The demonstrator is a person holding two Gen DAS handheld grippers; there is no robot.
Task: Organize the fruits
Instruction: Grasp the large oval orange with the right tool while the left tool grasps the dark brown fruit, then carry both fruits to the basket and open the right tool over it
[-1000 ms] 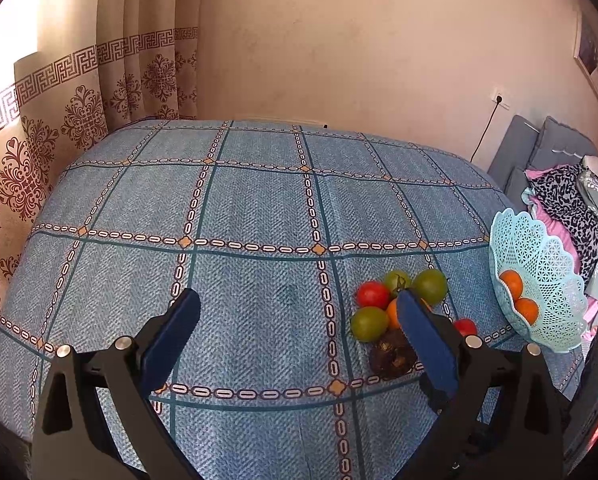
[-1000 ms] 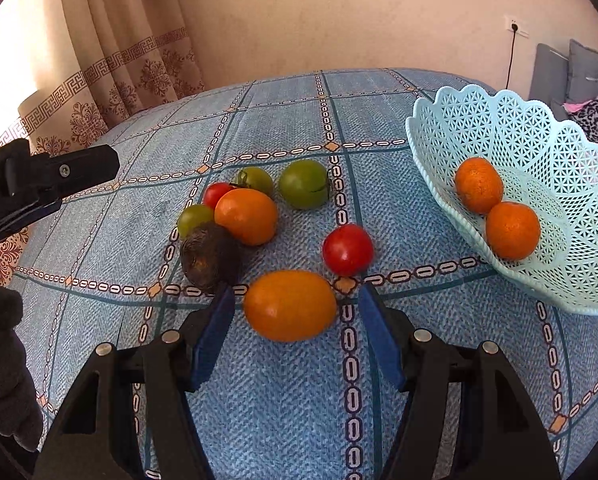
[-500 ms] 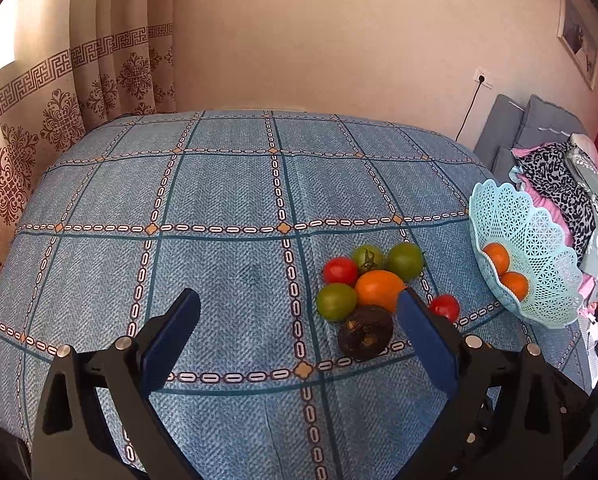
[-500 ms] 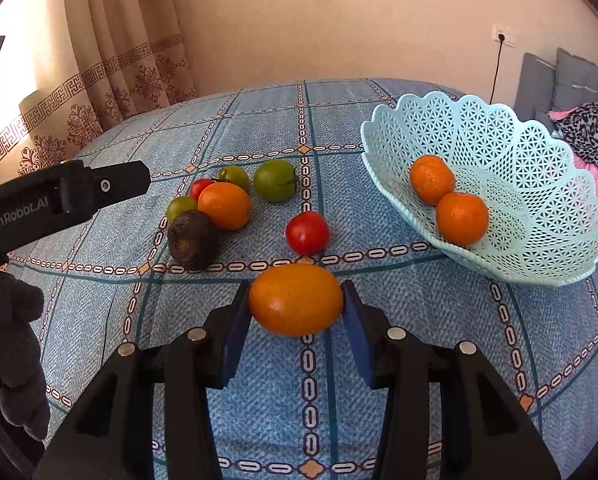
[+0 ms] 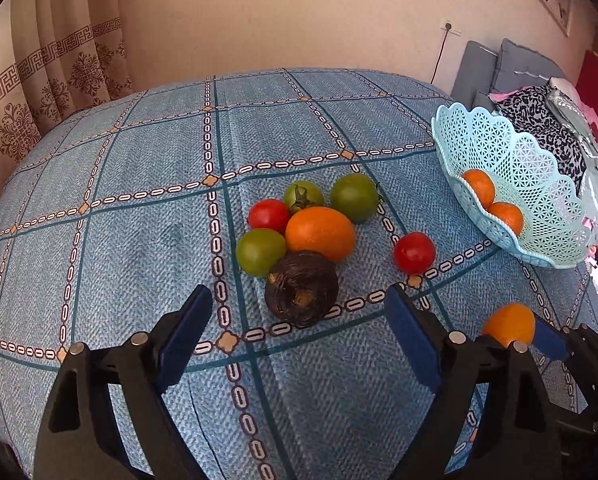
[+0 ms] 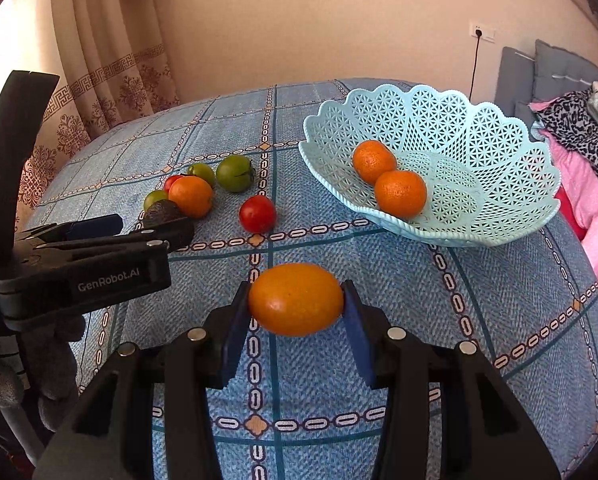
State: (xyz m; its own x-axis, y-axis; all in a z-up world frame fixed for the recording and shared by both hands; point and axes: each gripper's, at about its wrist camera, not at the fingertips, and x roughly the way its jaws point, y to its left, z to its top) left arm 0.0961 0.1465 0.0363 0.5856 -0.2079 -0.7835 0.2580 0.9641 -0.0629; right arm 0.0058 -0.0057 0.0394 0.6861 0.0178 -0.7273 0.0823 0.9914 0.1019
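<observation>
Right fingers: the right gripper has its blue pads pressed to both ends of an oval orange fruit, carried clear of the cloth.
Left fingers: the left gripper is spread wide and holds nothing, hovering near the dark round fruit.
Basket: pale blue lattice bowl at the far right of the blue checked tablecloth, with two oranges inside, touching each other.
Done: two fruits are in the basket; a third is gripped and seems bound for it.
Left: a cluster near the middle, made up of an orange, three green tomatoes, a red tomato and the dark fruit, plus a lone red tomato nearer the basket.
Unclear: the dark fruit's kind; it may be a mangosteen.
Progress: roughly a third, by my count.
</observation>
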